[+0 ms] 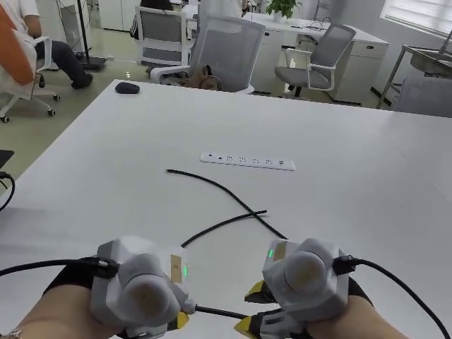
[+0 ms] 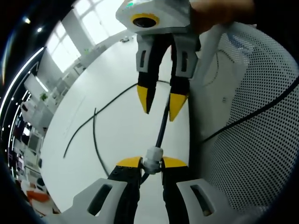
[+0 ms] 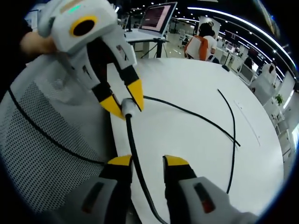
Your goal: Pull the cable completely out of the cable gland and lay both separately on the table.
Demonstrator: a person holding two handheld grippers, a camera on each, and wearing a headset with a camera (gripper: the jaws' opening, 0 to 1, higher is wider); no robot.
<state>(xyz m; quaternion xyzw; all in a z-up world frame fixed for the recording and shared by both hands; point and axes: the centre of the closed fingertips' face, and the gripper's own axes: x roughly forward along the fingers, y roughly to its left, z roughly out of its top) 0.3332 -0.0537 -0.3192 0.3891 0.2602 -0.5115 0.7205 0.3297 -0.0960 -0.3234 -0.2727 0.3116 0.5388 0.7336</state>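
Near table edge: gland and cable, not yet parted

Near the front edge of the white table (image 1: 353,176), at about six o'clock in the head view, both items sit between the two grippers.

Item 1: cable gland (image 3: 128,108), small and pale. It is pinched at the tips of the left gripper (image 2: 151,162), whose jaws are closed onto its body.

Item 2: cable (image 3: 129,140), black and thin, entering the gland. From there it runs straight to the right gripper (image 3: 148,161) and passes between those jaws, close against one of them. The jaws stand partly apart, wider than the cable, with nothing clamped.

Bearing: in the right gripper view the gland lies at eleven o'clock from the jaws. The cable's long axis runs eleven to five, nearly along the jaws' own line (in the head view, nine to three between the hands). The right gripper is the nearer to bare cable. By this reading it must close first, then draw toward three o'clock along that axis.

Also on the table: black strands (image 1: 252,214) crossing at twelve o'clock (cannot tell whether they are the same cable), and a power strip (image 1: 247,161) beyond them.
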